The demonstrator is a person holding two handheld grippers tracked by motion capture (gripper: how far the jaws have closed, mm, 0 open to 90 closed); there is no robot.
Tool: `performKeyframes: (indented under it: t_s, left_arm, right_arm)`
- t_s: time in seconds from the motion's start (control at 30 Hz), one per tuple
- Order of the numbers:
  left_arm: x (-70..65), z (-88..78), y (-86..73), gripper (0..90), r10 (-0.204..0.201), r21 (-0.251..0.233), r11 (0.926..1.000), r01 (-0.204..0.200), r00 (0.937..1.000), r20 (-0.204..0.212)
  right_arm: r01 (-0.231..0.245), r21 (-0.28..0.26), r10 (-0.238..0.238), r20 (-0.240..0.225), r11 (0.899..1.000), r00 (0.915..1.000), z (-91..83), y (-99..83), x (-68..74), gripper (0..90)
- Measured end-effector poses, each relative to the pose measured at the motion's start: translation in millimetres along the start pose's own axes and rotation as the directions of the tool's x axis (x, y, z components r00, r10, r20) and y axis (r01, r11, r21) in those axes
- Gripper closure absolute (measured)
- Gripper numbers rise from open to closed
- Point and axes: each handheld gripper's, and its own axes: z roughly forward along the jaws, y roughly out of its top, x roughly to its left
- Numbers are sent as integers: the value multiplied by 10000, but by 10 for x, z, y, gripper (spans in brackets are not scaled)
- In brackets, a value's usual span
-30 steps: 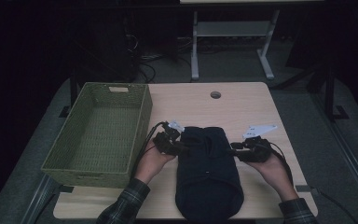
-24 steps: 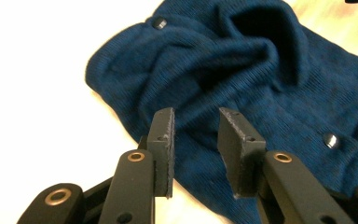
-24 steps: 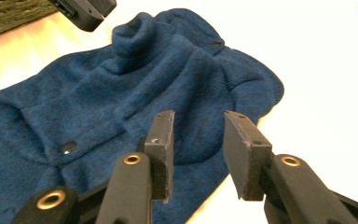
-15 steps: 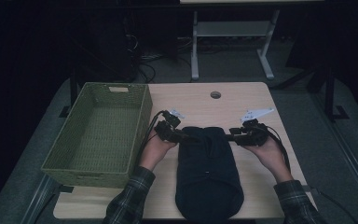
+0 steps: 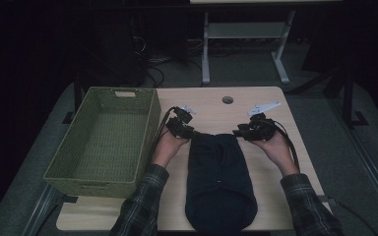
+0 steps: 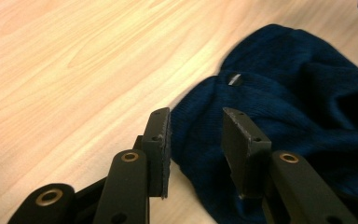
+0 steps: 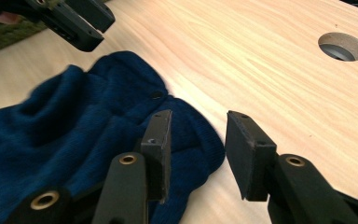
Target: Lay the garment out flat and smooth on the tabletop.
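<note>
Navy knit garment (image 5: 219, 179) flat on table (image 5: 270, 105). Gripper views show its button; high view shows basket (image 5: 103, 140). Left gripper (image 6: 195, 140) and right gripper (image 7: 196, 144) flank its far corners, angled inward; left jaws just widened; both apart, unclamped.

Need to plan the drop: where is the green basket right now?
In the high view the green basket sits on the table's left side, beside the left tool and left of the dark blue garment.

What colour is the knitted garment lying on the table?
Dark navy blue garment, clearest in the right gripper view.
</note>
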Motion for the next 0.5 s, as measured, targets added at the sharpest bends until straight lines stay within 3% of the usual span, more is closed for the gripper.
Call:
performKeyframes:
  t_s: [0.37, 0.5]
  left_arm:
    - [108, 248, -71, 568, -220, 631, 9977, 228, 9997, -127]
    - [113, 305, -85, 563, -137, 715, 9973, 145, 9998, -118]
  right_arm:
    - [-348, 704, 338, 152, 9969, 9993, 342, -88, -184, 605]
    - [-473, 904, 463, 133, 9948, 9988, 423, -133, -211, 607]
